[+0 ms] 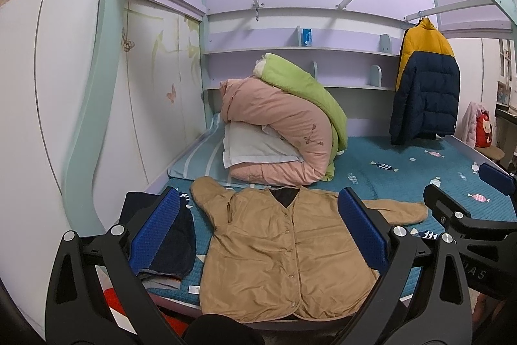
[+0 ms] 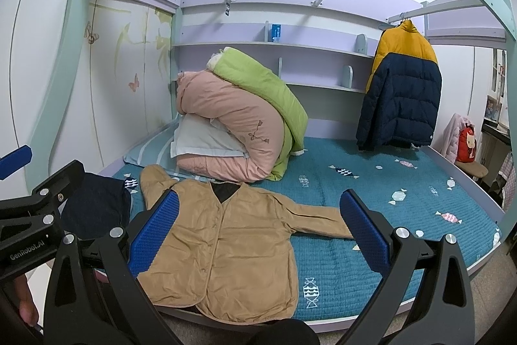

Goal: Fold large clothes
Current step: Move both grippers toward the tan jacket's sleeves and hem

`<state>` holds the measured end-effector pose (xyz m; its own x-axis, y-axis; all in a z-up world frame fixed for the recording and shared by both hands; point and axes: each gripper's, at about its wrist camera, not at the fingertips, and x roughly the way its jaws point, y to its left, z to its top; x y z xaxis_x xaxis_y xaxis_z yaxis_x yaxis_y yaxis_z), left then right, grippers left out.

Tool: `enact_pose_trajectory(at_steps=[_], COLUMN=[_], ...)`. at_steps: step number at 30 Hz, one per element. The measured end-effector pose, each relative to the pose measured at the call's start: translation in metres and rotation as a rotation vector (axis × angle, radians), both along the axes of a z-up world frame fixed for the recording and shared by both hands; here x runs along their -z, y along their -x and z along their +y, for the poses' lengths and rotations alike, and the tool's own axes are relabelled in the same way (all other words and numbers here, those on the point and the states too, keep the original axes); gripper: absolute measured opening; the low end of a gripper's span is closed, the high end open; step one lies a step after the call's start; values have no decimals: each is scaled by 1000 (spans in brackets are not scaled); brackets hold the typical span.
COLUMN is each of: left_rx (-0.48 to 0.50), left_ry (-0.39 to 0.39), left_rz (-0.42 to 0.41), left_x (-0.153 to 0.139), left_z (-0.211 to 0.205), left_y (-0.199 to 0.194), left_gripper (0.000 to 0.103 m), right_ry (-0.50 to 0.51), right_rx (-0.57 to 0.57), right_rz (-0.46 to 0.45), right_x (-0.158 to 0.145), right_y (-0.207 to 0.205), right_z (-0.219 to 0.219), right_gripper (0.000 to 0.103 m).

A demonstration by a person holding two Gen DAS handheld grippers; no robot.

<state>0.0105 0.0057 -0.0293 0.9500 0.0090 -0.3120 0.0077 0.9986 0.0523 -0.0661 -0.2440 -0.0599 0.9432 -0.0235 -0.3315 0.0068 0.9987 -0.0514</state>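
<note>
A tan button-front jacket (image 1: pixel 274 251) lies flat, front up, on the near edge of the blue bed cover (image 1: pixel 387 170), with both sleeves spread out; it also shows in the right wrist view (image 2: pixel 226 244). My left gripper (image 1: pixel 261 231) is open and empty, held above the jacket's body. My right gripper (image 2: pixel 258 231) is open and empty, above the jacket's right half and right sleeve (image 2: pixel 316 215). The right gripper also shows at the right edge of the left wrist view (image 1: pixel 465 202).
A dark navy garment (image 1: pixel 168 238) lies left of the jacket. Rolled pink and green quilts (image 1: pixel 290 125) and a white pillow (image 1: pixel 252 147) sit behind it. A yellow and navy puffer jacket (image 1: pixel 426 86) hangs at the back right. The bunk frame (image 1: pixel 106 21) arches overhead.
</note>
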Motion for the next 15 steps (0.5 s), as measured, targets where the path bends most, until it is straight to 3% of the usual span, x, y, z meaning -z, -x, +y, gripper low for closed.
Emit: enact_pose_trajectory(at_steps=[7,10,15], left_rx=[35,87,31], left_ry=[10,61,89], left_rz=[53,129,223], left_x=[4,17,49], left_z=[-4,2,28], left_y=[-21,-48,-108], left_gripper=[98,98,98], right_ry=[-16,-46,-100], right_rx=[20,22,24], right_rz=[37,83,147], right_x=[12,25,55], right_y=[-25,-48,-98], right_z=[-4,-9,-14], right_gripper=[96,96,96])
